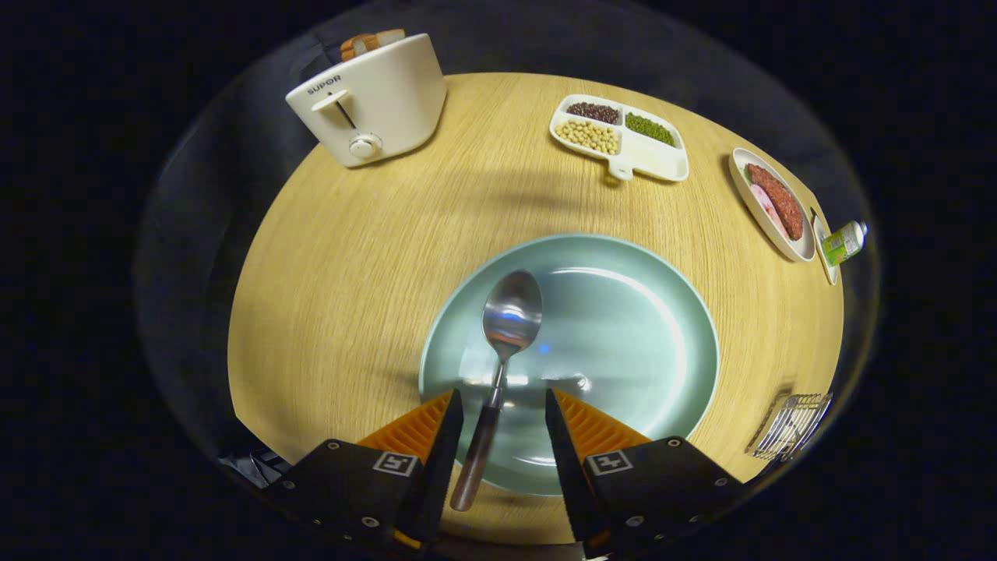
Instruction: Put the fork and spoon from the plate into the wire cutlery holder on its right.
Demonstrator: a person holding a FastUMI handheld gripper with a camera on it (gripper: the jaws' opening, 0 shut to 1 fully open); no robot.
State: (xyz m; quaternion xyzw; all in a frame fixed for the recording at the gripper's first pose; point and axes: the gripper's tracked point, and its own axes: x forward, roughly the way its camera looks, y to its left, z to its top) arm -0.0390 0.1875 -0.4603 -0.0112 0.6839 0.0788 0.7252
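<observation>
A pale green plate (623, 312) lies on the round wooden table just ahead of my fingers. On it rests a spoon (510, 315), its steel bowl pointing away from me and its brown handle (473, 460) running back over the plate's near rim. My gripper (502, 409) is open above the plate's near edge. The handle lies between the two fingers, close to the left fingertip (453, 405); whether it touches that finger I cannot tell. The wire cutlery holder (790, 427) stands to the right of the plate, at the table's edge.
A white toaster (370, 97) with bread in it stands at the far left of the table (335, 273). A divided white dish (619, 136) of beans sits at the far side. To the far right are a dish (771, 204) of meat and a small green bottle (843, 241).
</observation>
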